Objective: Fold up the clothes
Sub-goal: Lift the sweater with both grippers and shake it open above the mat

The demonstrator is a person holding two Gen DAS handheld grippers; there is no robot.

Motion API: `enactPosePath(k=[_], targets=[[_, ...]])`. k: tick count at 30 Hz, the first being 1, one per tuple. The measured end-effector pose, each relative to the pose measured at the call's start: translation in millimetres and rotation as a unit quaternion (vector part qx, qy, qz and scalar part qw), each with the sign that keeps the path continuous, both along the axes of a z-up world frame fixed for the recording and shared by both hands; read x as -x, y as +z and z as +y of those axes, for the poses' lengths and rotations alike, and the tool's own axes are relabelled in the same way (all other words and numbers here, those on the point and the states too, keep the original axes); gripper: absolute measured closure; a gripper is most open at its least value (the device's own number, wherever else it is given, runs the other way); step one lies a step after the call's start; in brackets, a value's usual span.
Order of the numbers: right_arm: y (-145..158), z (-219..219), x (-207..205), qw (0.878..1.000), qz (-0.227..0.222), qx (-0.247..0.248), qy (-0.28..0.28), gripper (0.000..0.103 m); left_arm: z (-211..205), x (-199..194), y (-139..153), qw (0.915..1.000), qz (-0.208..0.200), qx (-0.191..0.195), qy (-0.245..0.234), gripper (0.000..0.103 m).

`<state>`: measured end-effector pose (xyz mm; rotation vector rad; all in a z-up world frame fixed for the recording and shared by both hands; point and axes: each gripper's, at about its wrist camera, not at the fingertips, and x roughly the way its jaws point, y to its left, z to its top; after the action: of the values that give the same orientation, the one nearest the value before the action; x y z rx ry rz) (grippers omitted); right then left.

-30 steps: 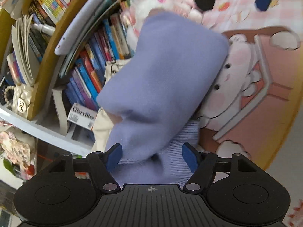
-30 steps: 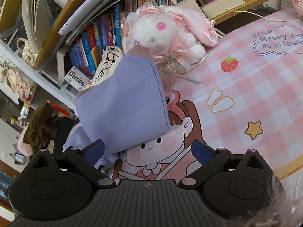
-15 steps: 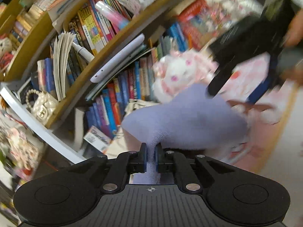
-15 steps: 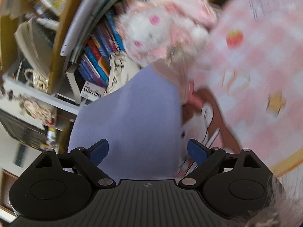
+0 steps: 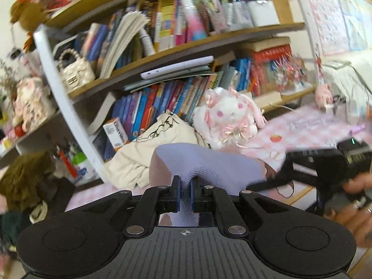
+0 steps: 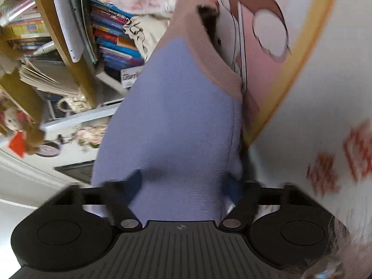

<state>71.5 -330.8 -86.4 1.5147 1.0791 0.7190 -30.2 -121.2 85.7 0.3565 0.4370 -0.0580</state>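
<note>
Books point(image 5: 148, 107) are being kept on a shelf point(image 5: 176, 46); a plush rabbit point(image 5: 229, 121) and a cream bag point(image 5: 148, 148) are being propped against them.

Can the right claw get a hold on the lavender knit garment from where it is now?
Probably yes. The lavender knit garment already lies between the right claw fingers, which are closing, with nothing else between them. The left claw pinches another bunched part and does not block it.
</note>
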Motion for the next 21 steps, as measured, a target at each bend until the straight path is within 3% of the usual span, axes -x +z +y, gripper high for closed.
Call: enactPosePath(k=[1,5,9,12,15,17,19,21], targets=[[6.2,-5.8,1.4,1.0,-0.008,0.01,-0.006,0.094,1.4,0.2,0.4,1.0,0.001,-0.003,0.004,0.096],[40.8,-37.8,7.7,0.993,-0.099,-0.003,-0.059,0.096,-0.5,3.9,1.6,1.0,0.003,-0.003,0.006,0.096],[101.8,-86.9,-0.1,0.968,-0.195,-0.045,-0.149,0.096,-14.8,9.0,24.7,0.9982,-0.027,0.04,-0.035,0.096],[162.5,-116.5,-14.6,0.943,-0.264,-0.055,-0.197,0.096,-33.3,17.8,58.4,0.9889,-0.08,0.076,-0.1,0.096],[224.7,-133.3,-25.0,0.912,-0.337,-0.061,-0.226,0.096,-42.6,28.6,94.9,0.9696,-0.138,0.126,-0.158,0.096],[269.5,-137.8,-28.2,0.891,-0.384,-0.064,-0.234,0.096,-33.8,36.5,117.3,0.9479,-0.164,0.191,-0.196,0.096],[307.2,-133.6,-30.0,0.87,-0.435,-0.059,-0.225,0.096,-16.4,43.5,133.5,0.9203,-0.18,0.261,-0.229,0.096],[333.7,-122.0,-29.7,0.854,-0.476,-0.039,-0.204,0.096,0.2,45.2,137.9,0.9054,-0.177,0.304,-0.238,0.096]])
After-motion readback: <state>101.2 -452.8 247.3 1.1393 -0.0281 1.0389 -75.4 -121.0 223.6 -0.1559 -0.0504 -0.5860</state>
